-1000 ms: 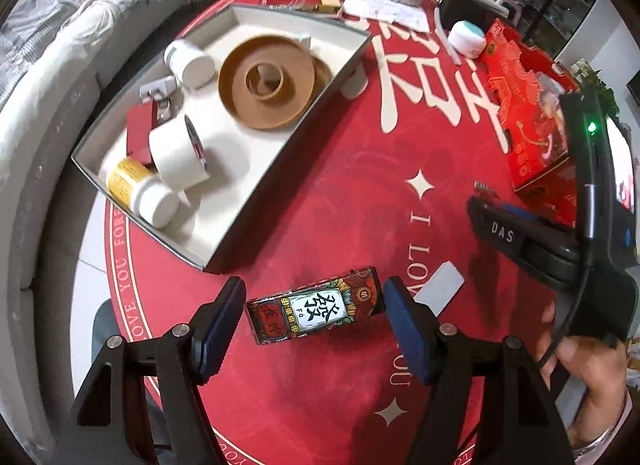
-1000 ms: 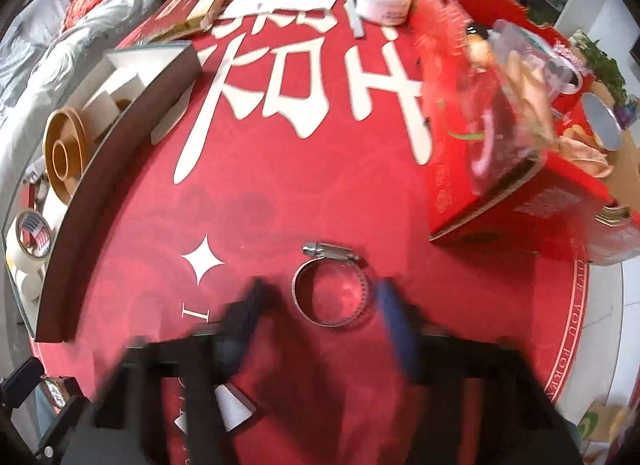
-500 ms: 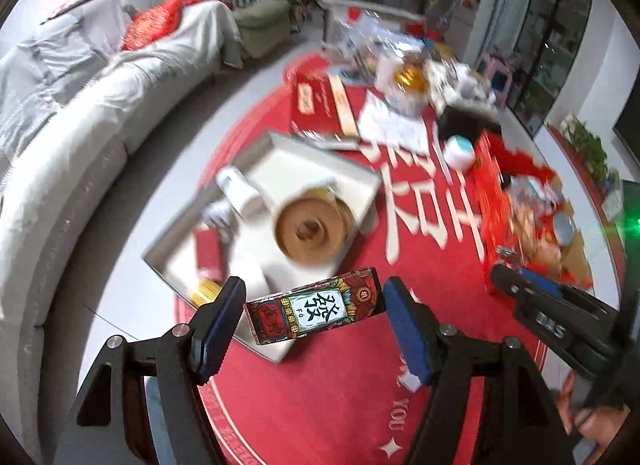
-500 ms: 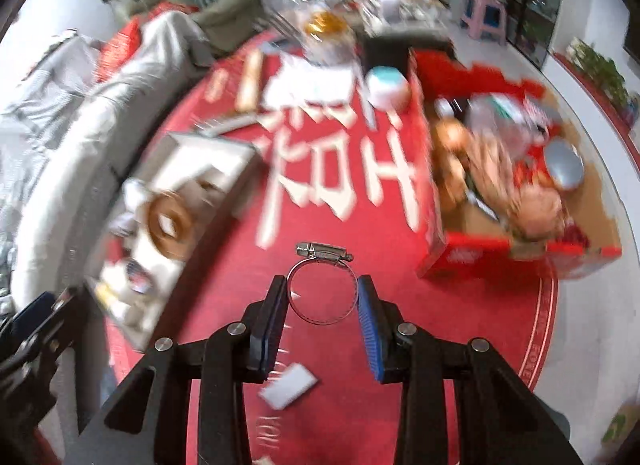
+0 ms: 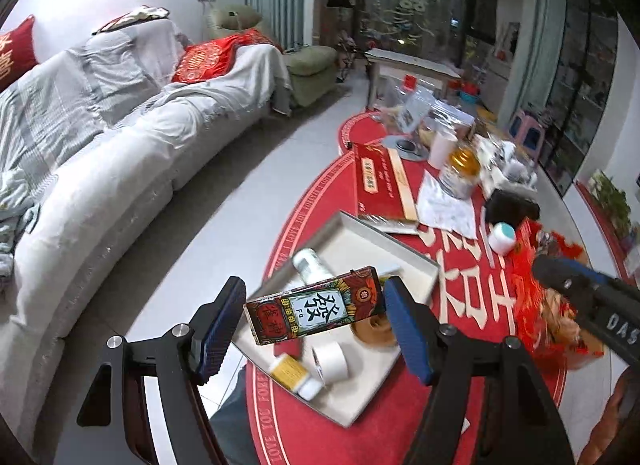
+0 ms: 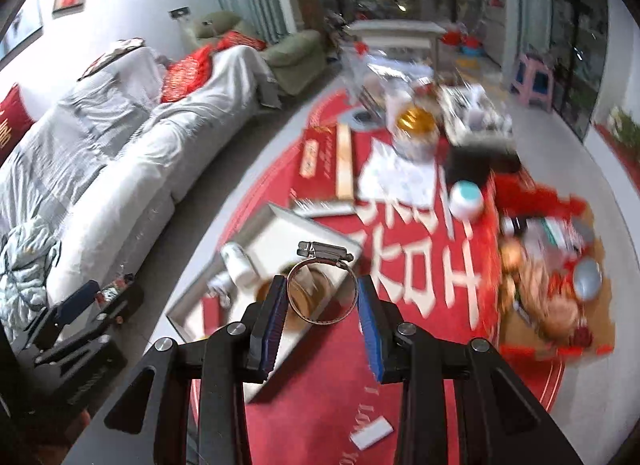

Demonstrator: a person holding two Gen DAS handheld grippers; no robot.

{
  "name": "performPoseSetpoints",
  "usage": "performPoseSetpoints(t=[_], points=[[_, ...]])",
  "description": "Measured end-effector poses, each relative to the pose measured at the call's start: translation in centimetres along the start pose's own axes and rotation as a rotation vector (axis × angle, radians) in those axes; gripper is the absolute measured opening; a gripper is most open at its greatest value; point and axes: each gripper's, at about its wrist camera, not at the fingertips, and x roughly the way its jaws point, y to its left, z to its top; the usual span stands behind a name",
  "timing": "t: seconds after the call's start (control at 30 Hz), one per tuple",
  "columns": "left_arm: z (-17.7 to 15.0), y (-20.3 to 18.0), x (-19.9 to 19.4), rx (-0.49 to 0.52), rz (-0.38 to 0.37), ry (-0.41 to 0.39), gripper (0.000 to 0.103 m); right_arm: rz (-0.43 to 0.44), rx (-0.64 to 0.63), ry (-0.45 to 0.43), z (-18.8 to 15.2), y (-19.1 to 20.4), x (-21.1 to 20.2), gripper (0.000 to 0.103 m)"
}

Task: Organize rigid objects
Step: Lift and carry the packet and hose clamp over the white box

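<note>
Both grippers have risen off the red table [image 5: 460, 325], each carrying its load. Left gripper [image 5: 316, 315] fingers clamp the card box [image 5: 316, 311] by its ends, in the air above the tray [image 5: 400, 253]. Right gripper [image 6: 322, 303] fingers, closed narrow, pinch the hose clamp [image 6: 322, 289] by its sides, above the tray's near edge.

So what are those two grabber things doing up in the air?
A person is tidying small hard things into a shallow white box on a round red mat. The left tongs hold a decorated little card box by its ends, up above that box. The right tongs pinch a metal hose clamp ring, also lifted. Bottles, tape and a brown reel already lie inside.
</note>
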Motion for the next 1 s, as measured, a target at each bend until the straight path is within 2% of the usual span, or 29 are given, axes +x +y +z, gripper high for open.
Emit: performPoseSetpoints(t=[0.17,0.33,0.6,1.0], points=[[0.3,1.3,1.9,-0.001,0.041,-0.002,0.074,0.017,-0.057,-0.017,2.3,3.2,1.4,0.036],[-0.7,1.6,5.1,0.013,0.064,0.044,0.074,0.036,-0.065,0.049,1.9,4.8,5.6,0.036],[-2.3,1.9,10.2,0.023,0.082,0.136,0.074,0.010,-0.040,0.185,-0.5,4.0,12.2,0.036],[-2.7,1.8,13.6,0.026,0.085,0.191,0.074,-0.010,-0.043,0.241,-0.8,3.5,15.5,0.036]])
